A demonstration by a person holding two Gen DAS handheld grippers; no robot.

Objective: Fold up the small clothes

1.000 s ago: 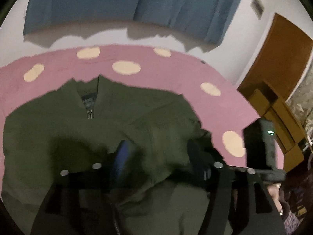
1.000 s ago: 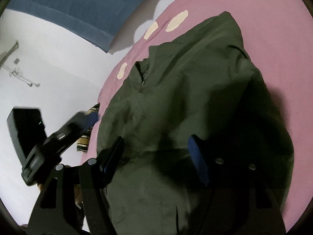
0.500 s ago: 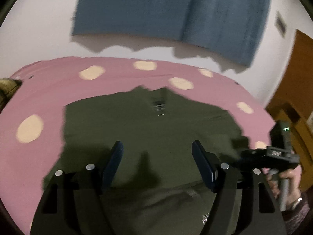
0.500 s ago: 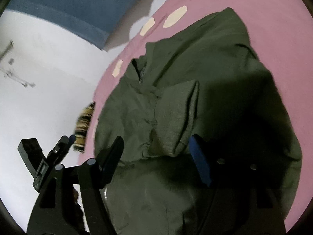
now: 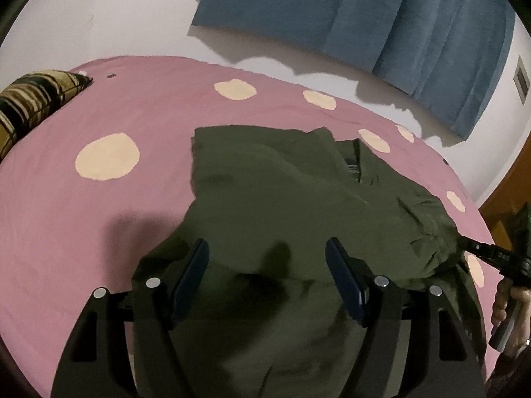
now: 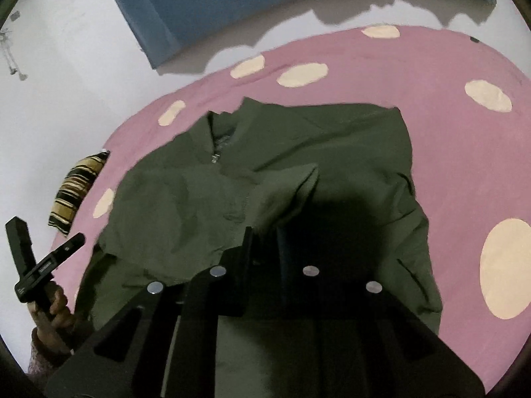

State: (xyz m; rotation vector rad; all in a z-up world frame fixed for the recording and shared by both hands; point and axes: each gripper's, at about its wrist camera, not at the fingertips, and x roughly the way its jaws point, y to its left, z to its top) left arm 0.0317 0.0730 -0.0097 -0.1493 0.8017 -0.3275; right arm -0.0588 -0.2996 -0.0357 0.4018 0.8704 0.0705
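An olive green zip jacket (image 5: pixel 282 182) lies face up on a pink bedspread (image 5: pixel 99 232) with cream dots. My left gripper (image 5: pixel 265 265) hovers open over the jacket's lower left part, with only flat cloth below its blue pads. My right gripper (image 6: pixel 264 232) has its jaws closing, nearly together, on the folded sleeve cuff (image 6: pixel 285 189) that lies across the jacket's chest (image 6: pixel 348 139). In the left wrist view the right gripper (image 5: pixel 491 255) sits at the far right with cloth drawn into its tip. The left gripper (image 6: pixel 49 262) shows at the left edge of the right wrist view.
A striped yellow and black pillow (image 5: pixel 30 99) lies at the bed's far left corner. A blue curtain (image 5: pixel 365 16) hangs on the white wall behind the bed. A wooden door (image 5: pixel 511 192) stands at the right. A hand (image 6: pixel 49 311) holds the left gripper's handle.
My left gripper has swung left across the jacket, staying open. The sleeve cuff came to lie over the chest, and my right gripper's jaws have closed on it while rising slightly.
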